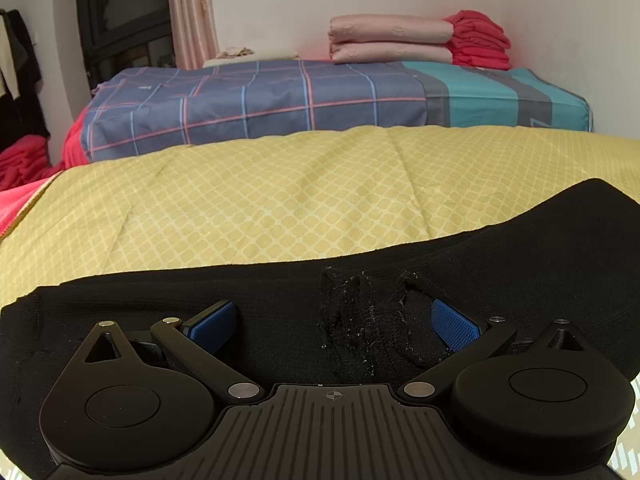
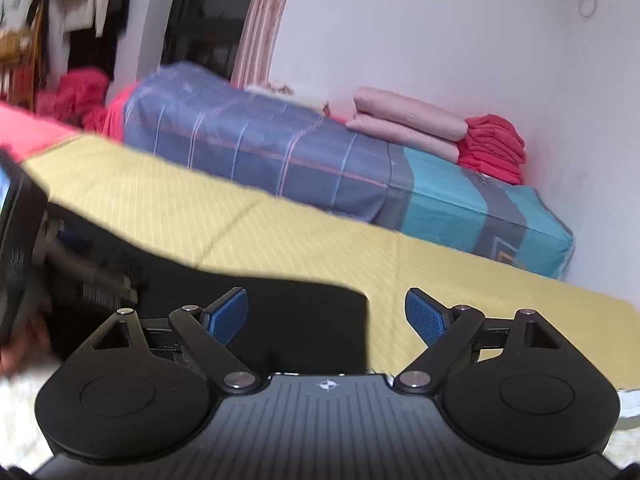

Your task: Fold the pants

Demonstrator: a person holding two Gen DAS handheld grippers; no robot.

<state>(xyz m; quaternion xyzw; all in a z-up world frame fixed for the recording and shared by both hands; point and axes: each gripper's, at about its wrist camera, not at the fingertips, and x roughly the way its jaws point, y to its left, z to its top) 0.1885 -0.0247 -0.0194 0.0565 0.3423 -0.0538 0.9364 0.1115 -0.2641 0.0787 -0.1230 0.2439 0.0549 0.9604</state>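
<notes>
Black pants (image 1: 520, 248) lie across a yellow patterned bedspread (image 1: 280, 192). In the left wrist view my left gripper (image 1: 334, 324) rests low on the pants with its jaws wide. A rumpled ridge of black fabric (image 1: 368, 320) stands between the blue pads (image 1: 454, 326). The right pad is close to it and the left pad is clear of it. In the right wrist view my right gripper (image 2: 326, 318) hangs open above a squared corner of the pants (image 2: 280, 300), tilted, with nothing between its fingers. The other tool's blurred body (image 2: 20, 240) shows at the left edge.
Behind the bedspread lies a long block covered in blue plaid and teal cloth (image 1: 260, 104). On it sit folded pink blankets (image 1: 392, 40) and a red folded pile (image 1: 480, 40) against the white wall. Dark clothes (image 1: 16, 72) hang at the far left, and more red cloth (image 1: 20, 160) lies below them.
</notes>
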